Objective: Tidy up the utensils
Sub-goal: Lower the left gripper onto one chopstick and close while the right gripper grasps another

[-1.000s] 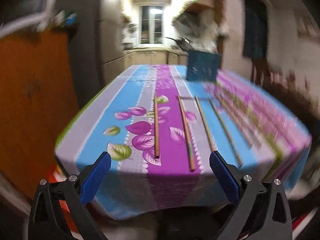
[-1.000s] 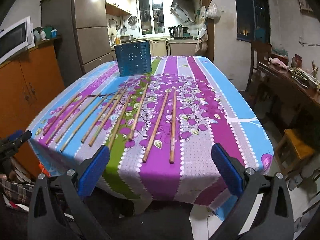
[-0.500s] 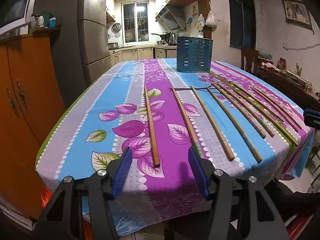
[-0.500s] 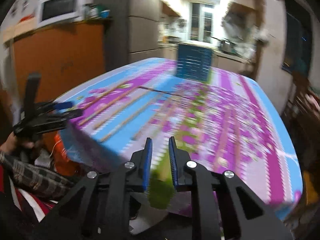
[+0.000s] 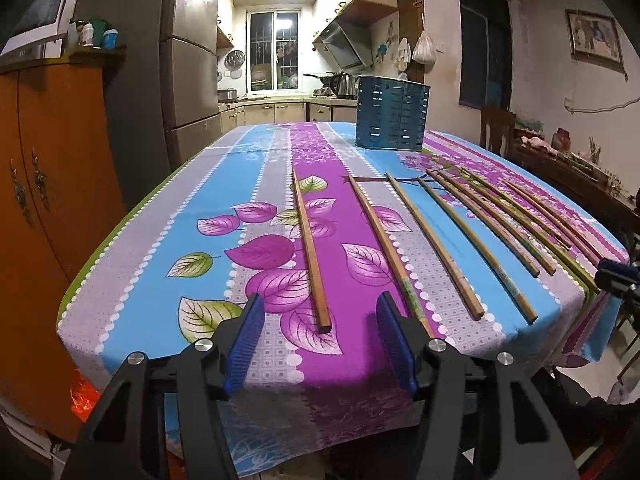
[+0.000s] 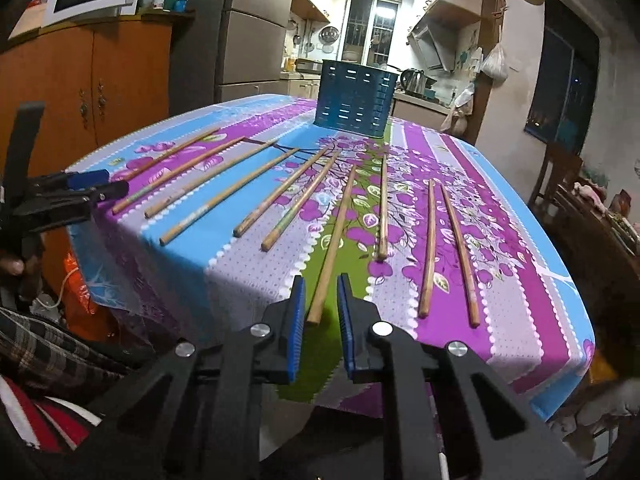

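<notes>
Both grippers are held empty at the table's near edge, left gripper point(image 5: 318, 344) half open before a chopstick point(image 5: 310, 246), right gripper point(image 6: 320, 322) nearly closed around another chopstick's point(image 6: 334, 246) tip without pinching, so pickup's barely started and the blue slotted holder point(image 6: 354, 98) waits far back.

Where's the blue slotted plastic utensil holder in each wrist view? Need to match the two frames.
Left wrist: the blue slotted plastic utensil holder stands upright at the table's far end, upper centre-right of the picture.
Right wrist: the same holder stands at the far end, upper centre, just above the fanned bamboo chopsticks.
Shared landmark: the bright kitchen window behind the holder, to its left in the left view and slightly to its right in the right view.
</notes>
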`<state>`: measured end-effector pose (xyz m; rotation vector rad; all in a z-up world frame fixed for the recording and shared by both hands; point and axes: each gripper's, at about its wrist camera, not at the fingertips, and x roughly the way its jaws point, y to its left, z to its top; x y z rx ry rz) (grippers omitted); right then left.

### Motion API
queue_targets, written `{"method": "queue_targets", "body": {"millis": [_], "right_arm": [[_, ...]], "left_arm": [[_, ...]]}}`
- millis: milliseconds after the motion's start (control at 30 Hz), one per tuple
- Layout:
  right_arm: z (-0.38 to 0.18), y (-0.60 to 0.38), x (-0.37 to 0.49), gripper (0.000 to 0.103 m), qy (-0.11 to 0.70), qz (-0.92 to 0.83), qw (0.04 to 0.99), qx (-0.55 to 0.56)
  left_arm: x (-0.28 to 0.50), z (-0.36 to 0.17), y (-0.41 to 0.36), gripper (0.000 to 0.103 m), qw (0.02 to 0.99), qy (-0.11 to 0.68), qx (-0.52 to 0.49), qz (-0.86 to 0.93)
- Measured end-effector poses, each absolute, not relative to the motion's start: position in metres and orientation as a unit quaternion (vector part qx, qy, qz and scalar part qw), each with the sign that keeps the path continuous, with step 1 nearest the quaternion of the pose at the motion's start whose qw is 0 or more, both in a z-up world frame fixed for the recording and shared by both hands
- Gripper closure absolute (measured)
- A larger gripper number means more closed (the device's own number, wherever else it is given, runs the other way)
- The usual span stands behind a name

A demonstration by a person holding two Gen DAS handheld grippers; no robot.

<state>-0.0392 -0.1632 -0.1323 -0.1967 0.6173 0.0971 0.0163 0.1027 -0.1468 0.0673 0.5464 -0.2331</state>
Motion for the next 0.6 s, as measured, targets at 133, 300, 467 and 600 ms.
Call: {"method": "queue_targets", "body": {"millis": [133, 300, 467, 600], "right_arm": [[-0.139, -0.163, -0.040, 0.088, 0.308, 0.036, 0.947, -0.085], [-0.142, -0.160, -0.039, 0.088, 0.309, 0.023, 0.947, -0.087], [-0.144, -0.157, -0.037, 0.089, 0.310, 0.025, 0.946, -0.092], [-0.145, -0.157, -0.036, 0.094, 0.309, 0.032, 0.946, -0.092]], "left_arm": [[0.015, -0.148, 0.102, 0.043, 0.956, 0.265, 0.044, -0.115], [0.013, -0.148, 0.104, 0.043, 0.956, 0.262, 0.046, -0.121], [0.012, -0.150, 0.105, 0.043, 0.957, 0.258, 0.046, -0.122], [0.010, -0.150, 0.105, 0.043, 0.958, 0.255, 0.045, -0.121]]}}
